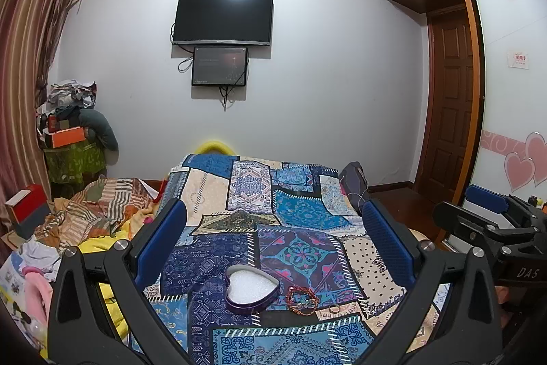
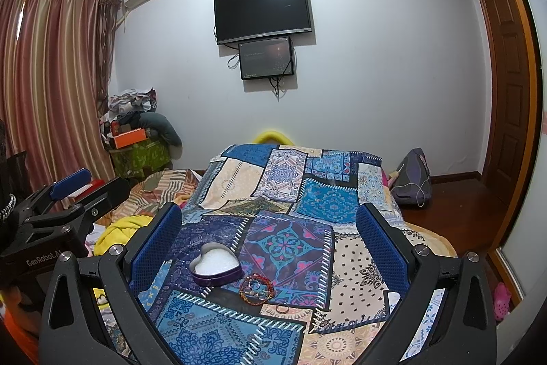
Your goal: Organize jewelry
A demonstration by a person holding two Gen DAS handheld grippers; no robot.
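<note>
Bracelets [image 2: 257,287] beside the heart-shaped tin [image 2: 216,265] may snag together or sink into the soft patchwork bedspread [image 2: 307,204] under both wide-open, empty grippers, left gripper [image 1: 273,242] and right gripper [image 2: 270,242].

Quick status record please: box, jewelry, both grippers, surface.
surface: patchwork cloth spread on a bed
box: heart-shaped tin, open, white foam lining, nothing in it
bracelets: red beaded pile on the cloth, just right of the tin, outside it
ring: small one lying apart, right of the bracelets
left hand-held gripper: open, holding nothing, above the cloth
right hand-held gripper: open, holding nothing
</note>
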